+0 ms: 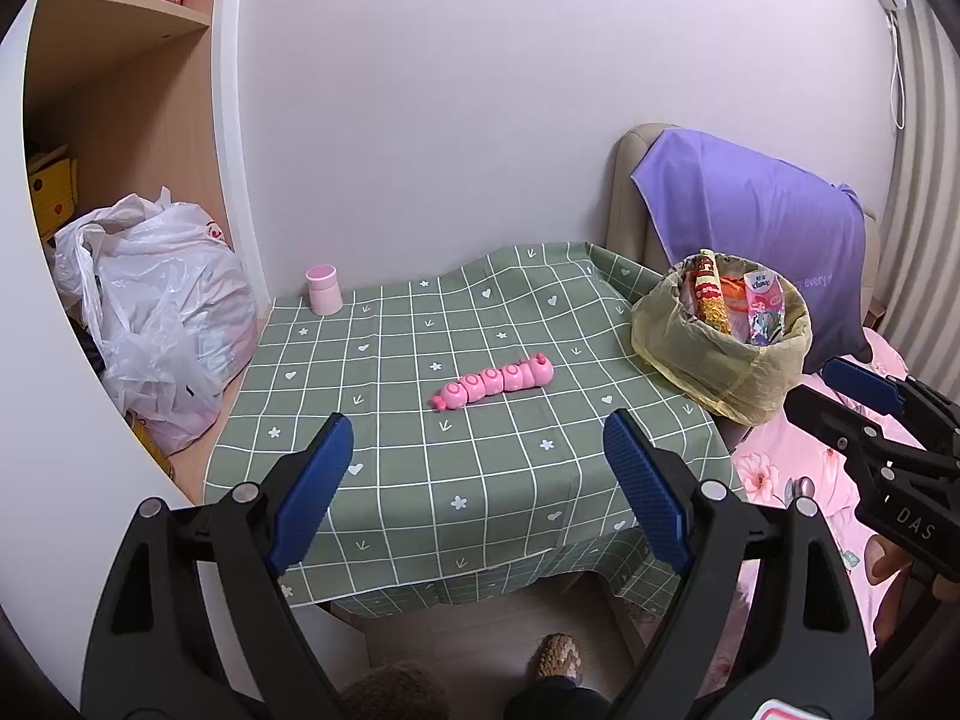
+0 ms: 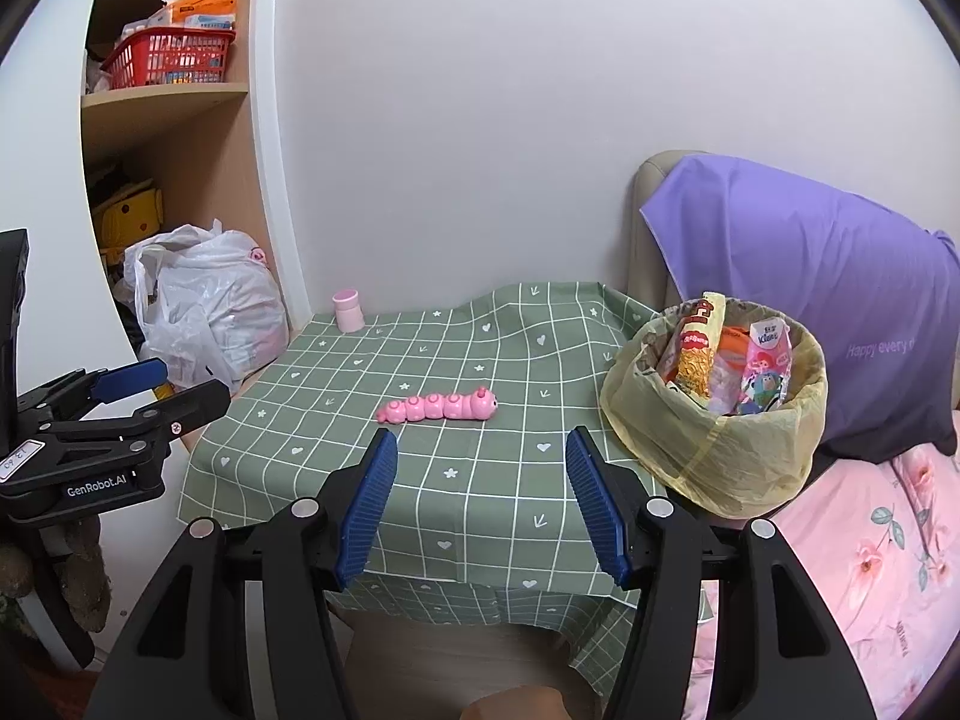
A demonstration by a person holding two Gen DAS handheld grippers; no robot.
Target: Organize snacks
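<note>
From the left wrist view, we held our left gripper [image 1: 477,468] with its blue pads apart and empty, above the green checked tablecloth [image 1: 420,480]. A round basket lined with a yellow plastic bag [image 1: 720,354] stood at the table's right corner, holding upright snack packets [image 1: 714,294]. A pink segmented caterpillar toy [image 1: 492,387] lay mid-table.

From the right wrist view, our right gripper [image 2: 480,492] also stood apart, empty. The basket [image 2: 714,444] held the packets [image 2: 762,372], their lower halves hidden. A red mesh shelf basket [image 2: 171,57] held boxes we couldn't read.
</note>
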